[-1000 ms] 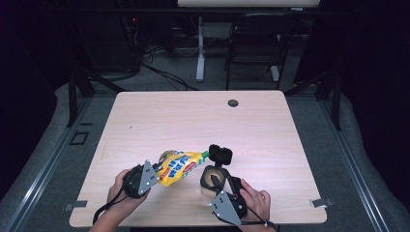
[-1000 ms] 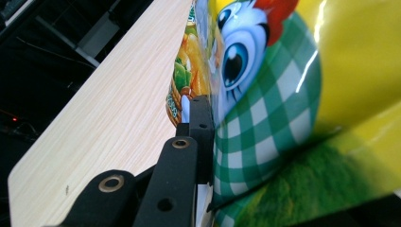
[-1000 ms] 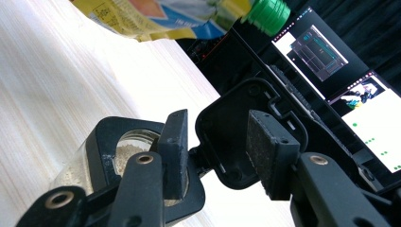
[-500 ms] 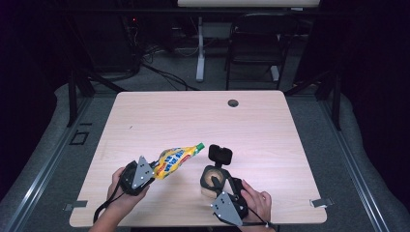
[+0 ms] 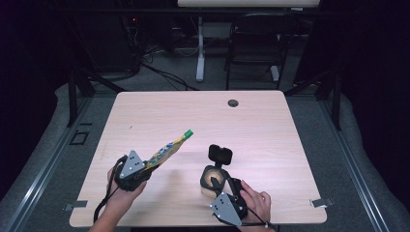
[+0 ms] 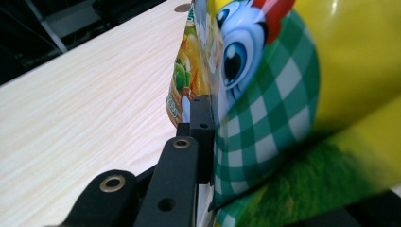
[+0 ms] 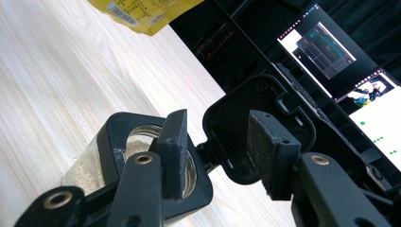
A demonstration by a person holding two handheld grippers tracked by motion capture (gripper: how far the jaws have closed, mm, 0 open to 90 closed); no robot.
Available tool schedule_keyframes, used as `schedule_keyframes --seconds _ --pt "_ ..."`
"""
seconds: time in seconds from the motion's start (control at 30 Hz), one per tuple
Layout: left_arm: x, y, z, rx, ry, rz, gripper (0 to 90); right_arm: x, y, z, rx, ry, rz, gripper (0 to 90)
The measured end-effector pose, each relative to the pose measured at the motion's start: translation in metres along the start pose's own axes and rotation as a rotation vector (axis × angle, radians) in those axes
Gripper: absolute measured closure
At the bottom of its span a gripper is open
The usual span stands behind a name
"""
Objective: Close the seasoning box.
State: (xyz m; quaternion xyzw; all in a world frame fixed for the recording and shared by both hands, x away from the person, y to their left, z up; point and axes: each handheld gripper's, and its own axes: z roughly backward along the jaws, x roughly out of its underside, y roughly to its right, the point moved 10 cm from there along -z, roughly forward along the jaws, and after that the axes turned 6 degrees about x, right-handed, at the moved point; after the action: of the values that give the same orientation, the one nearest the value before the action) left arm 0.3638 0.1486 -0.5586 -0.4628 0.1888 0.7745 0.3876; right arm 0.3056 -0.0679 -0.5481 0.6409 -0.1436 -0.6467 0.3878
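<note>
My left gripper (image 5: 146, 167) is shut on the lower end of a yellow snack pouch (image 5: 167, 150) with a green tip, held slanting up to the right above the table's near left. In the left gripper view the pouch (image 6: 283, 94) shows a cartoon bird and green check, pinched between the jaws of my left gripper (image 6: 265, 156). A small clear container (image 5: 212, 182) of pale grains stands at the near middle, its black flip lid (image 5: 220, 153) raised. My right gripper (image 5: 230, 188) sits at its near right side. In its own view my right gripper (image 7: 217, 142) stands open over the container (image 7: 118, 156) rim and hinge, with the lid (image 7: 236, 132) beyond.
The wooden table (image 5: 270, 130) has a round cable grommet (image 5: 233, 103) at its far edge. A dark chair (image 5: 256, 43) and a desk leg stand behind it. Lit monitors (image 7: 326, 47) glow off to the side in the right gripper view.
The left gripper has swung the pouch up and to the left, so its green tip has moved away from the container. The right gripper and the container have stayed where they were.
</note>
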Motion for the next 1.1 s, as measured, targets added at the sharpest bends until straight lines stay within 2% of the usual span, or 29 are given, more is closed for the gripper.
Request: schedule_keyframes --seconds 0.27,0.53,0.83,1.1 --pt "0.006 -0.007 -0.004 0.029 0.014 0.091 84.5 -0.001 -0.003 -0.002 -0.006 0.005 0.005 58.5" --pt "0.012 -0.012 -0.008 0.042 0.011 0.138 84.5 -0.001 -0.003 -0.002 -0.006 0.001 0.004 58.4" --pt "0.019 -0.02 -0.015 0.043 -0.005 0.174 84.5 -0.002 -0.001 -0.002 -0.004 0.004 -0.001 58.4" --pt "0.021 -0.02 -0.019 0.055 -0.011 0.179 84.5 -0.002 0.002 -0.002 0.002 0.007 -0.006 58.5"
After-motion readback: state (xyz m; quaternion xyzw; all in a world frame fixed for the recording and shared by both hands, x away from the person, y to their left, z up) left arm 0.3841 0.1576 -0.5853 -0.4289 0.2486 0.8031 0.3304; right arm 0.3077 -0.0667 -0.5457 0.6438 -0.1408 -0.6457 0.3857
